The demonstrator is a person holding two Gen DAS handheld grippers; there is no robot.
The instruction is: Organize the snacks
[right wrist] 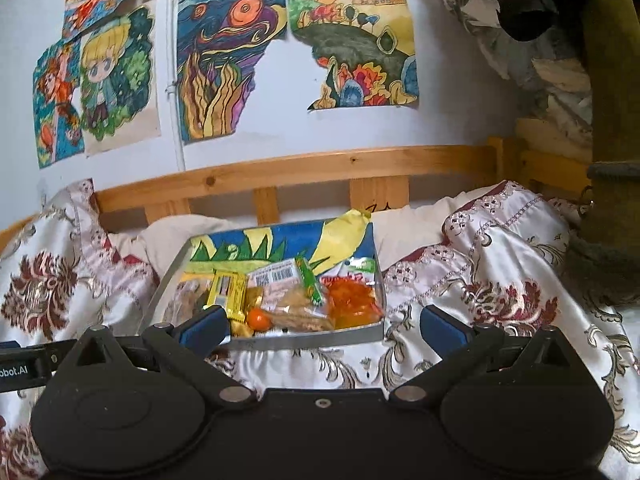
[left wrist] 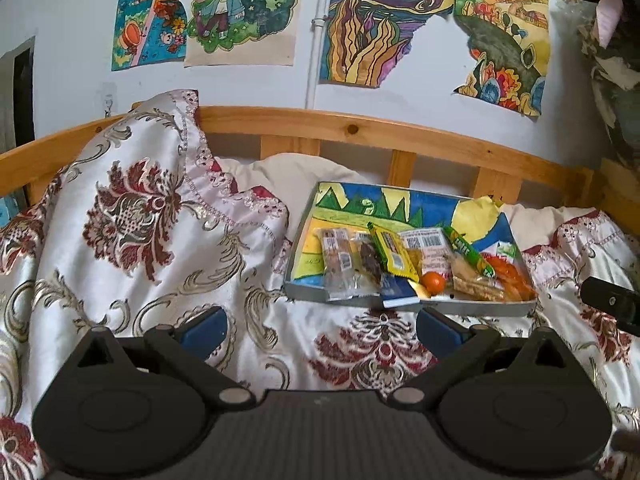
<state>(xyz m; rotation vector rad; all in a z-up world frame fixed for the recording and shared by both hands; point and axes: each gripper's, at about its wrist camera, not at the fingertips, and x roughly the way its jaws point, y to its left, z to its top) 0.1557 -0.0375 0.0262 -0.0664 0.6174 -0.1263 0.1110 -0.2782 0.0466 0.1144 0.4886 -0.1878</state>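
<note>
A shallow metal tray point(left wrist: 304, 292) point(right wrist: 304, 342) lined with a coloured drawing rests on the patterned bedspread. In it lie several snacks: a yellow bar point(left wrist: 394, 254) point(right wrist: 228, 290), a green bar point(left wrist: 470, 254) point(right wrist: 310, 282), clear packs of biscuits point(left wrist: 344, 266) point(right wrist: 296, 312), an orange pack point(left wrist: 512, 278) point(right wrist: 352, 300) and a small orange fruit point(left wrist: 434, 282) point(right wrist: 258, 319). My left gripper point(left wrist: 322, 330) is open, just short of the tray's near edge, with nothing in it. My right gripper point(right wrist: 324, 326) is open in front of the tray, its left finger over the near left corner.
The satin bedspread point(left wrist: 160, 240) point(right wrist: 500, 280) is bunched high to the left of the tray and lies in folds on the right. A wooden bed rail point(left wrist: 360, 128) point(right wrist: 320, 168) runs behind, with drawings on the wall above. The other gripper's body point(left wrist: 612, 304) point(right wrist: 24, 364) shows at each view's edge.
</note>
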